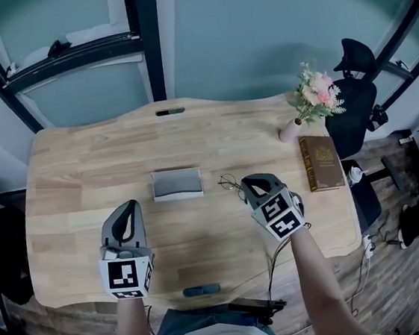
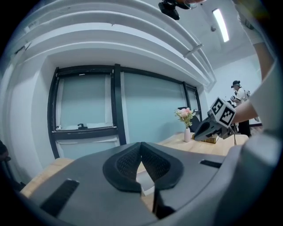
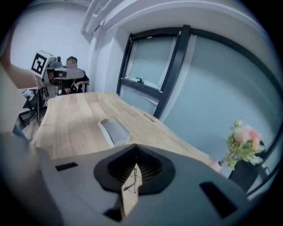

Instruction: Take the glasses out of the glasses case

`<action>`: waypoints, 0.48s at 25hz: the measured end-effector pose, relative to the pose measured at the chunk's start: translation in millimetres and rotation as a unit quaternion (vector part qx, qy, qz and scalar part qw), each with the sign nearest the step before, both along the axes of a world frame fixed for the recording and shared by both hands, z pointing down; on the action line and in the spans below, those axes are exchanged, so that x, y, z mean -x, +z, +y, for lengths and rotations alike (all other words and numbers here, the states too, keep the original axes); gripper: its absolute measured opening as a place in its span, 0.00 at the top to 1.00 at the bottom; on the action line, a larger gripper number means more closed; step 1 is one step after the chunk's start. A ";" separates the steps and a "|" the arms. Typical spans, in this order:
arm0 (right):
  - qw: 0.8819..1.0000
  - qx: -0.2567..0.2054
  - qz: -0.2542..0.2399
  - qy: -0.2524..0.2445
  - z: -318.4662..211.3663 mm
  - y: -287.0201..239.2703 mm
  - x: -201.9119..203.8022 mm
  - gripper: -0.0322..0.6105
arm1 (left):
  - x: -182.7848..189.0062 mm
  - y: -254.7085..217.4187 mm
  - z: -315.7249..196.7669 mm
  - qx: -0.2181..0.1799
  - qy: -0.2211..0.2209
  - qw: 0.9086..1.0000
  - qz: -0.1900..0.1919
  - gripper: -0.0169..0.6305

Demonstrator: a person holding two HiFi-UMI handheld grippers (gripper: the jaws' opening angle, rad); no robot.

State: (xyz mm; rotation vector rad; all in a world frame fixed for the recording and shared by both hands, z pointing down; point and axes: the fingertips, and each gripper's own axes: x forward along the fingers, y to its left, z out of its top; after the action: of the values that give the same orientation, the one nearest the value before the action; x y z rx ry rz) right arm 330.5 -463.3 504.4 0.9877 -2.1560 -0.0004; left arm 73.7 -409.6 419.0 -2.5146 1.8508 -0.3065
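Grey glasses case (image 1: 176, 183) lies open. Left of it, the left gripper (image 1: 130, 206) points level. Right of it, the right gripper (image 1: 247, 184) tilts down beside the glasses (image 1: 230, 182). Both grippers' jaws are pressed together, empty.

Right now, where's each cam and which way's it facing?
Head view: on the person's head, steeply down at the table; left gripper, right gripper, forearms show.
Left gripper view: on that gripper, facing the window; shut jaws, right gripper beyond.
Right gripper view: likewise, over the glasses case; jaws shut on glasses.
All share the flowers.
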 end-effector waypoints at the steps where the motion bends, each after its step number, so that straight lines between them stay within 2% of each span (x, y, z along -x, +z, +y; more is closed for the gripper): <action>1: 1.000 -0.014 -0.013 0.002 5.7 -10.6 3.6 0.93 | -0.8 -4.1 6.3 -0.004 -0.003 1.000 -0.002 0.95; 6: 0.993 -0.084 -0.075 0.018 38.0 -56.2 21.6 0.93 | -9.5 -23.9 35.3 -0.028 -0.014 0.999 -0.005 0.95; 12: 0.977 -0.137 -0.154 0.058 72.9 -106.9 28.9 0.94 | -19.4 -54.9 50.0 -0.063 -0.007 0.998 -0.007 0.95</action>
State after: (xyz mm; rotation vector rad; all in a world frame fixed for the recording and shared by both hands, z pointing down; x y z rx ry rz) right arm 301.6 -390.4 397.6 1.3451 -2.4205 -0.0961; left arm 93.1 -359.6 364.2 -2.4124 1.8223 -0.1998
